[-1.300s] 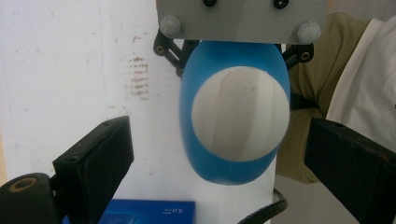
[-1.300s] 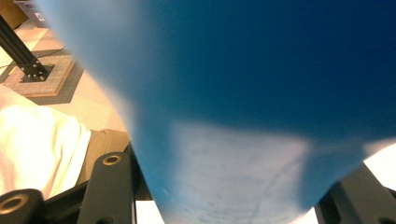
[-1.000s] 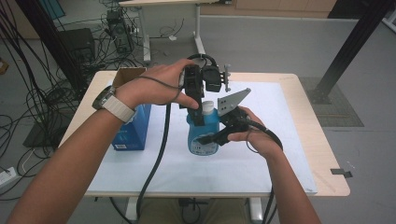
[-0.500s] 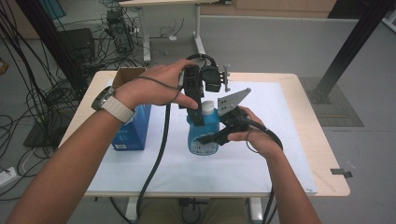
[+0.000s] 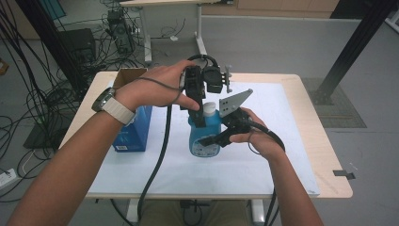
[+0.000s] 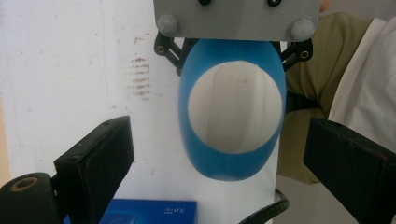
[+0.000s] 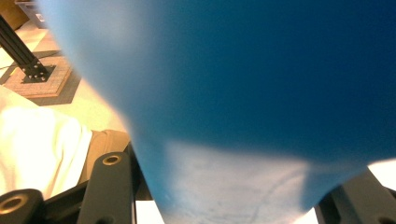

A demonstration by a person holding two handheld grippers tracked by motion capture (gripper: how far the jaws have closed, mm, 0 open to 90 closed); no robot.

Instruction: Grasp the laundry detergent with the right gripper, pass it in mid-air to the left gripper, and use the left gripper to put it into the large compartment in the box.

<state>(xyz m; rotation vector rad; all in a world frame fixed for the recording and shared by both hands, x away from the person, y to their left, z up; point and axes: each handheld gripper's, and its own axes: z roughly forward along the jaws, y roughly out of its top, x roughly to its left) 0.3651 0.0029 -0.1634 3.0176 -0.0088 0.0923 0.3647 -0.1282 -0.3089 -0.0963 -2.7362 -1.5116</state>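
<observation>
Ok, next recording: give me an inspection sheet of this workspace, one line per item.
Surface: wooden table with a white sheet over most of it.
Job's things: blue bottle with a white cap, upright mid-table.
Clutter: blue box left of the bottle; open cardboard box behind it.
Grippers: right tool clamped on the bottle's body from the side; left tool open, pointing down over the cap, jaws either side of it.
Cables: black cable trails from the left tool off the near edge; tangled cables on the floor at left.
Surroundings: another desk and a black frame post beyond.
</observation>
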